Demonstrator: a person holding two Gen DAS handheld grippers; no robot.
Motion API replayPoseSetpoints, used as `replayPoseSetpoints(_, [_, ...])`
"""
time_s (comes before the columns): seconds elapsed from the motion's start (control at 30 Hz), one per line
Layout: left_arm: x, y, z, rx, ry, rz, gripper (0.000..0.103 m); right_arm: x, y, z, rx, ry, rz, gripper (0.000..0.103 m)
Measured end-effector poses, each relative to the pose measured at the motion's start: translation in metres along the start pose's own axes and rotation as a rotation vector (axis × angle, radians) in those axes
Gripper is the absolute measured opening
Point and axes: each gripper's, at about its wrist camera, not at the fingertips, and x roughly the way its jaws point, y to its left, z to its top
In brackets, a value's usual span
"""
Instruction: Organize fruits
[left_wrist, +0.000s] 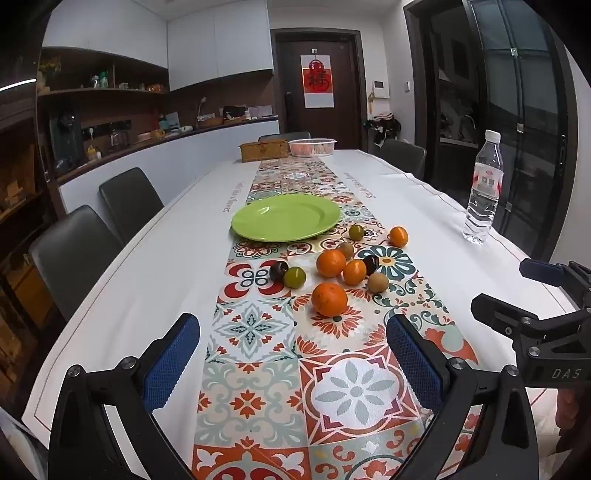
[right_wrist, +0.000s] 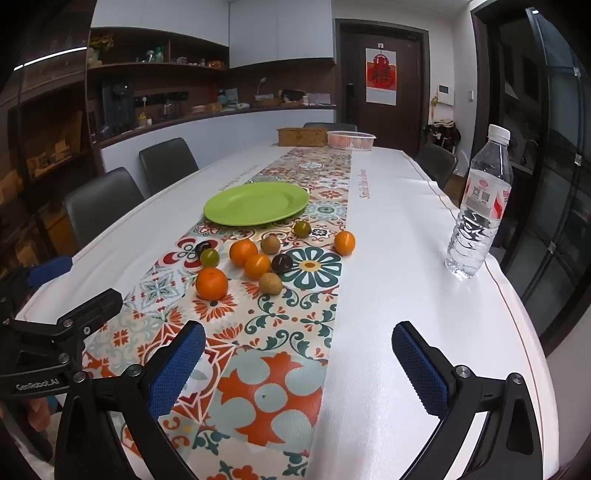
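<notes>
Oranges (left_wrist: 329, 299) lie loose on the table (left_wrist: 177, 258) just ahead of my left tongs (left_wrist: 293, 360), nearer than my right tongs (right_wrist: 299, 363), both wide open, empty, green plate (left_wrist: 286, 217) beyond.

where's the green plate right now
The green plate sits empty on the patterned runner mid-table, just beyond the scattered fruit; its nearest neighbour is a small green fruit.

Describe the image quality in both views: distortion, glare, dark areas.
Left wrist view: strong fisheye bending of the table edges, black vignette corners, soft sheen on the green plate. Right wrist view: same barrel distortion, highlights on the water bottle, dim shelves at left; fruit looks sharp.
</notes>
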Motion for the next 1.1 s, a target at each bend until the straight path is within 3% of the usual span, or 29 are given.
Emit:
replayPoseSetpoints(0.33, [0.008, 0.022, 0.02, -0.03, 0.023, -0.03, 0.103, 0.001, -0.002, 0.0, -0.004, 0.003, 0.002, 0.102])
replayPoseSetpoints(0.43, [-0.007, -0.005, 0.0, 0.005, -0.02, 0.013, 0.103, -0.002, -0.001, 0.004, -0.006, 0.003, 0.003, 0.102])
replayPoseSetpoints(1.1, [-0.017, 0.0, 0.0, -0.002, -0.051, 0.018, 0.103, -0.009, 0.003, 0.001, -0.024, -0.028, -0.005, 0.102])
